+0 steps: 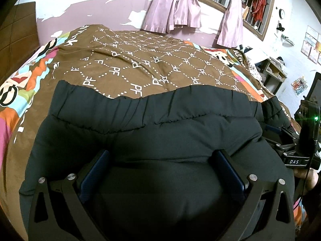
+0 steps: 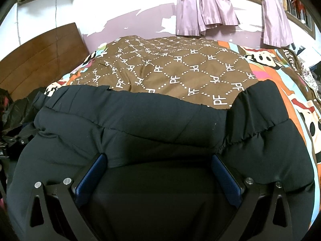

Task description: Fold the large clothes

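A: Where's the garment?

B: The black padded jacket (image 1: 152, 132) lies spread across the near part of the bed, on top of the brown quilt (image 1: 128, 60) printed with "PF" in dotted diamonds. Its gathered elastic hem (image 1: 124, 104) runs across the far edge, away from both cameras.

A: And the left tongs (image 1: 160, 160)?

B: Spread wide, blue pads (image 1: 94, 172) apart, their tips down against the dark fabric with nothing pinched between them.

A: The right tongs (image 2: 158, 160)?

B: Same story: parted wide over the jacket (image 2: 160, 124), pads (image 2: 226, 178) apart and a flat stretch of cloth between them. The quilt (image 2: 180, 70) shows beyond the hem.

A: Anything else around?

B: Pink curtains (image 1: 174, 6) hang knotted at a barred window behind the bed, and a wooden headboard (image 2: 40, 54) stands at the left.
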A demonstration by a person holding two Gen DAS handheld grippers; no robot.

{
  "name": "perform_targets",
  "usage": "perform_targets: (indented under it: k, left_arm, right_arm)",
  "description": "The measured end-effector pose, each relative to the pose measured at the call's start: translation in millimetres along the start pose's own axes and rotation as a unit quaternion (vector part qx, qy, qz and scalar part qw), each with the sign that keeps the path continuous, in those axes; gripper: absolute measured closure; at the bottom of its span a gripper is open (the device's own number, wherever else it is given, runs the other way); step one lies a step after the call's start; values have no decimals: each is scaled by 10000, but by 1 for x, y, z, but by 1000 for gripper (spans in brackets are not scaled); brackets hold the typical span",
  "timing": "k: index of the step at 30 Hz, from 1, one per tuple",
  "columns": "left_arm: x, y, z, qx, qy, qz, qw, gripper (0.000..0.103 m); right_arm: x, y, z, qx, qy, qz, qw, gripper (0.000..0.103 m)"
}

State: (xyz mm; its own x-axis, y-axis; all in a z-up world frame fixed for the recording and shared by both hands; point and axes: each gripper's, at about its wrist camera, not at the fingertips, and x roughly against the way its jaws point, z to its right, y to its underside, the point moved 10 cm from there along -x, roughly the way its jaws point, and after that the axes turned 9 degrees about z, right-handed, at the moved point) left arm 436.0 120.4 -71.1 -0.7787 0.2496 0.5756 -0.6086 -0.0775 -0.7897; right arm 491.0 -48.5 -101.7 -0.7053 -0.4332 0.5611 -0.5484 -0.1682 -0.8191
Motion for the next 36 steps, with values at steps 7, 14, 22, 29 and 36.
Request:
perform_targets:
  k: [7,14,22,29,36]
  left_arm:
    - [15,3,5,-155,-95,141,9997,1]
    - [45,-3,-3,-72,-223,320,9992,1]
    - [126,-13,-40,51,-318,1254,9916,1]
    - [133,18,-93,626,-419,912,9930,1]
    - [123,46,-123,1417,42,646,9878,1]
  right_arm:
    - [23,1,3,-20,84,274,9996,0]
    - [72,7,25,247,244,366,9987,0]
    - [113,12,86,-103,867,437,9952,0]
    - [104,34,122,-1070,692,2,9918,0]
    - [88,68,137,-2014,258,-321,9786,0]
